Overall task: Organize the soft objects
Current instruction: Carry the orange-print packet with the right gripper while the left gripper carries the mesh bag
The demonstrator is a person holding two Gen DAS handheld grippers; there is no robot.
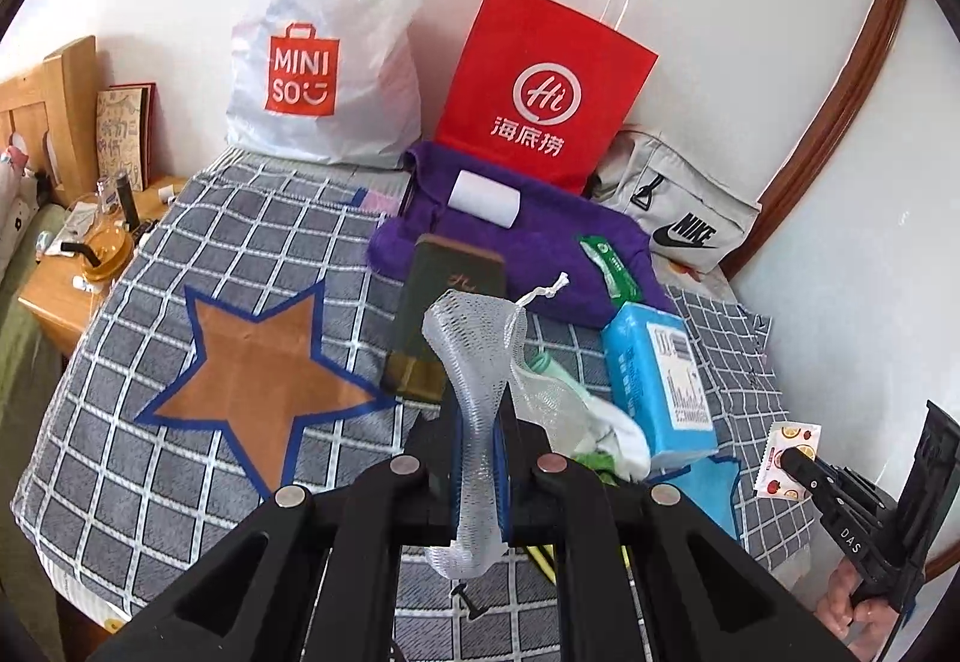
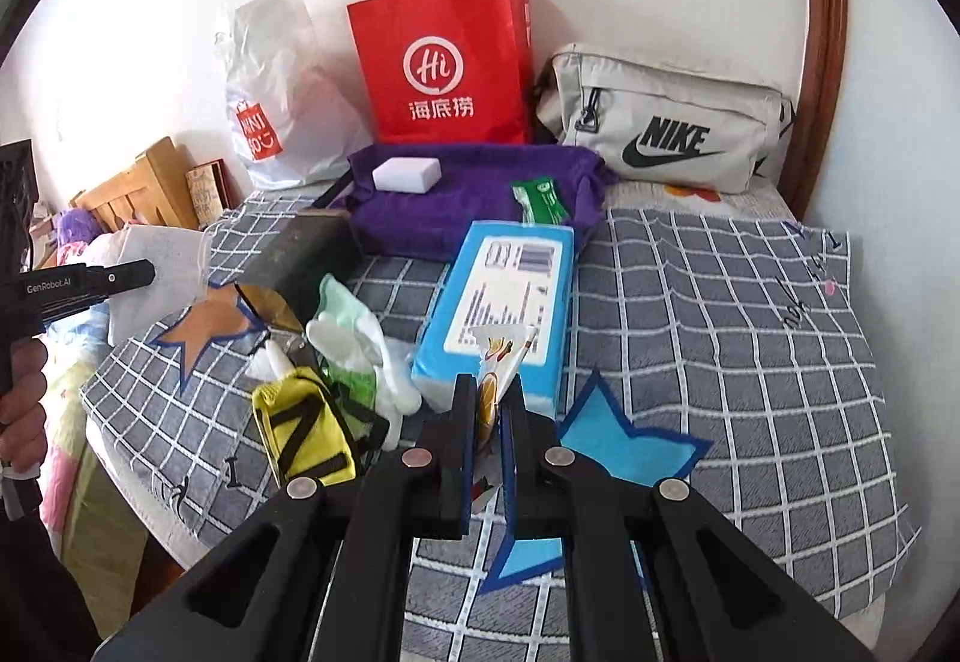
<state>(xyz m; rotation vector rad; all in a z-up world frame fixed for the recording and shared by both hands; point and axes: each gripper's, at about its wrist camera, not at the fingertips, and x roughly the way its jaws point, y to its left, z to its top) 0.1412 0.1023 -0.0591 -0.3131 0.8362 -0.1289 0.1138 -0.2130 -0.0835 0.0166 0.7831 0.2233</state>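
Item one: white mesh pouch (image 1: 474, 422) with a drawstring, pinched between the closed fingers of the left gripper (image 1: 477, 422) and lifted clear of the bed, its top flopping forward. Item two: small sachet (image 2: 495, 380) printed with fruit, clamped between the closed fingers of the right gripper (image 2: 489, 422), also held above the bed.

Landmark: blue tissue pack (image 2: 498, 308), lying flat mid-bed.
- Just left of the pack: loose heap of soft things, including pale green and white gloves (image 2: 354, 338) and a yellow pouch with black straps (image 2: 303, 431).
- Behind the heap: dark box (image 1: 438, 314), lying lengthwise, one end on the purple cloth.
- Behind the pack: purple cloth (image 2: 456, 206), carrying a white block (image 2: 407, 175) and a green packet (image 2: 540, 200).
- Further back, against the white wall: white MINISO bag (image 1: 324, 62), red paper bag (image 1: 540, 86), grey NIKE bag (image 2: 660, 122).
- Far left of the pack: brown star (image 1: 258, 380); just in front of it on the right: blue star (image 2: 624, 440). Both lie flat on the cover.

Surface: bed (image 2: 750, 350) under a grey checked cover. A cluttered wooden bedside table (image 1: 72, 296) stands off its left edge.
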